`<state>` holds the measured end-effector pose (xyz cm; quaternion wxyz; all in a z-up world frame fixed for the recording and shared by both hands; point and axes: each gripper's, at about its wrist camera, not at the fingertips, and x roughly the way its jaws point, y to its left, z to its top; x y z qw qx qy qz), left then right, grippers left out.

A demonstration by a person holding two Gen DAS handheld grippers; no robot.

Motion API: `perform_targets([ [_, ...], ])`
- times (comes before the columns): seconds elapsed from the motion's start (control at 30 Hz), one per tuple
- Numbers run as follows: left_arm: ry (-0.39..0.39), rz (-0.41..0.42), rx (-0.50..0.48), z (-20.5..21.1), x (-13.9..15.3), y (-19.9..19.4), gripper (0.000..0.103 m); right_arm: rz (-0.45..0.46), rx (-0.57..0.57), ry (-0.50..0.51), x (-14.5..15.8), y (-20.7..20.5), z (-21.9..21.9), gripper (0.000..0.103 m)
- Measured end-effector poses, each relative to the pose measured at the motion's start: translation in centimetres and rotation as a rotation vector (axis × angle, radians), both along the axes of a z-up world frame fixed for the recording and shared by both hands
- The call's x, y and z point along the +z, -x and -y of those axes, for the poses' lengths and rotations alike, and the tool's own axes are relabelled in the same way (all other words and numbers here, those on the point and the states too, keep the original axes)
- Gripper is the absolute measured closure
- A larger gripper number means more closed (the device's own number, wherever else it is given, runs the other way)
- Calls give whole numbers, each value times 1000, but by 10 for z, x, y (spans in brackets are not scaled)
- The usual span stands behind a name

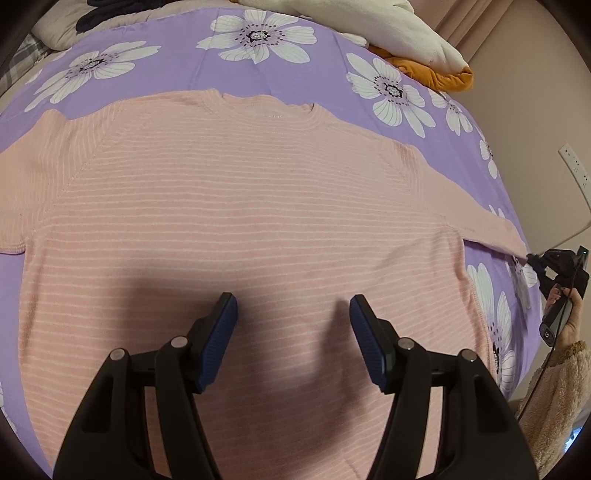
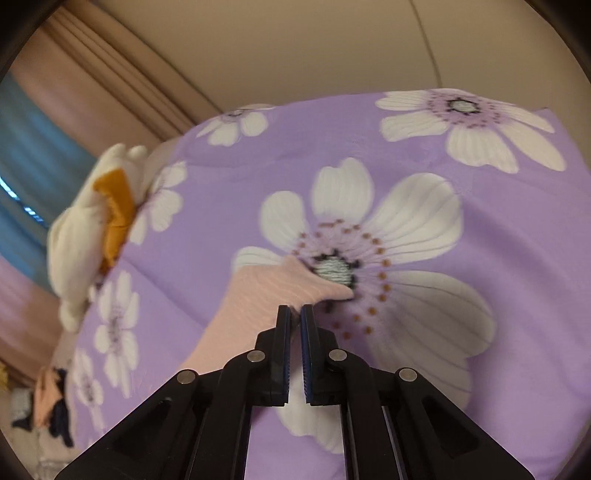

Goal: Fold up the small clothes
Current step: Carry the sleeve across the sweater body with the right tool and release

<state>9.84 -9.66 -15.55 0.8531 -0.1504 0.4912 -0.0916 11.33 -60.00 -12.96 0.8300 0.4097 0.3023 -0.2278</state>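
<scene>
A pink striped sweater (image 1: 240, 206) lies flat, neck away from me, on a purple bedsheet (image 1: 177, 62) with white flowers. My left gripper (image 1: 293, 306) hangs open just above the sweater's lower body, holding nothing. The sweater's right sleeve (image 1: 480, 218) stretches out to the right. My right gripper (image 2: 295, 314) is shut on the sleeve's cuff (image 2: 288, 291) and holds it over the bedsheet (image 2: 498, 229). The right gripper also shows at the right edge of the left wrist view (image 1: 532, 258), held by a hand.
A heap of white and orange clothes (image 1: 417, 48) lies at the bed's far right corner, also in the right wrist view (image 2: 92, 229). Dark and grey clothes (image 1: 55, 33) lie at the far left. A wall with a socket (image 1: 572, 164) stands to the right.
</scene>
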Motion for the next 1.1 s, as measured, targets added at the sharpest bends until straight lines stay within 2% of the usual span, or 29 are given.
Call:
perform_targets([
  [0.07, -11, 2, -1, 1, 0, 1, 40, -60, -15, -25, -14, -3, 3, 97],
  [0.13, -10, 1, 0, 1, 1, 2, 40, -77, -20, -23, -16, -5, 5, 97],
  [0.3, 43, -3, 19, -7, 6, 3, 40, 13, 36, 135, 26, -8, -23, 97],
  [0.4, 79, -2, 31, -12, 11, 6, 40, 122, 133, 214, 58, -10, -52, 97],
  [0.5, 77, 19, 53, -17, 19, 10, 40, 214, 249, 273, 85, -15, -87, 97],
  [0.6, 72, 42, 75, -23, 27, 14, 40, 306, 419, 280, 102, -19, -129, 97],
  [0.67, 71, 52, 86, -28, 31, 16, 40, 332, 515, 274, 107, -23, -152, 97],
  [0.87, 67, 65, 124, -42, 34, 24, 39, 298, 799, 265, 94, -37, -228, 97],
  [1.0, 80, 59, 146, -50, 34, 27, 38, 209, 964, 251, 70, -44, -271, 97],
  [1.1, 79, 54, 154, -53, 33, 30, 38, 136, 1040, 237, 54, -42, -296, 97],
])
